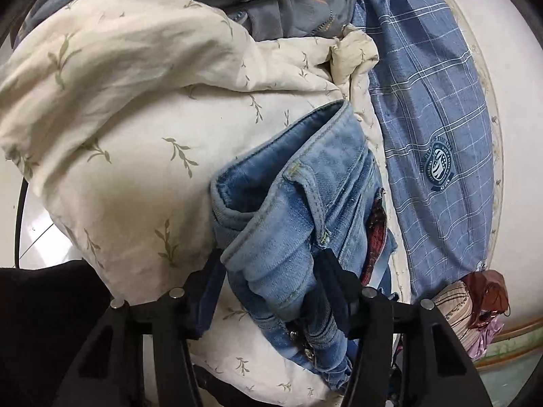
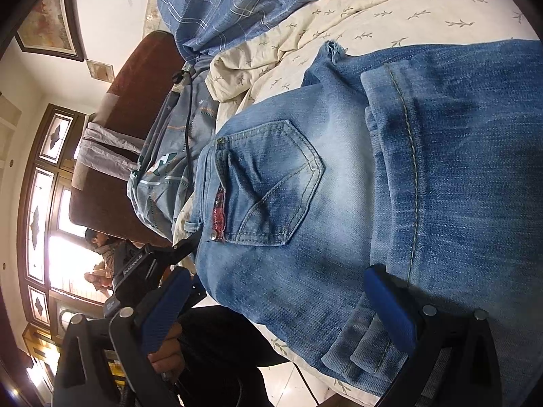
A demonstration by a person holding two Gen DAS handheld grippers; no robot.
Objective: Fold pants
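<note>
On the cream leaf-print quilt lay the jeans, folded; thick, limp denim, likely heavy, best pinched at waistband or hems. Left gripper stood released astride the bundle; right gripper spread wide, gripping nothing.

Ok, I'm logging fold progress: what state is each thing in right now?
jeans: folded over, lying on the quilt
quilt: rumpled
plaid cloth: spread out, creased
left tool: open, jeans between its fingers
right tool: open, over the jeans
</note>
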